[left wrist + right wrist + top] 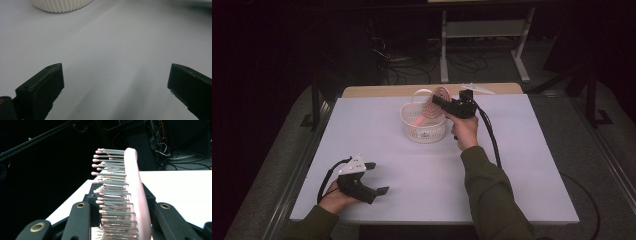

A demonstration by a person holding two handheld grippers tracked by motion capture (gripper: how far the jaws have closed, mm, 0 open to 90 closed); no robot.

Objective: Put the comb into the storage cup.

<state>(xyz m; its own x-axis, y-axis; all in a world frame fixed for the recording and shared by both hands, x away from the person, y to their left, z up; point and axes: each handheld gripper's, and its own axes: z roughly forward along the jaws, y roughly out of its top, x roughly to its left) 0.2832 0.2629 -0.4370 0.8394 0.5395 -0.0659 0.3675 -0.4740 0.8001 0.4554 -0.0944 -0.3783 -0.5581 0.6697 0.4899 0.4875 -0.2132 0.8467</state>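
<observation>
Right, your right gripper (443,104) pinches the pink hairbrush (130,195) over the white basket (424,131), handle dipping inside it. Next, I'd judge, you lower and let go cleanly; your left gripper (377,177) rests spread on the table (522,175).

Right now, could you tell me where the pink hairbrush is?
The pink hairbrush is clamped in the right gripper, its handle reaching down into the white basket near the table's far edge in the high view.
</observation>
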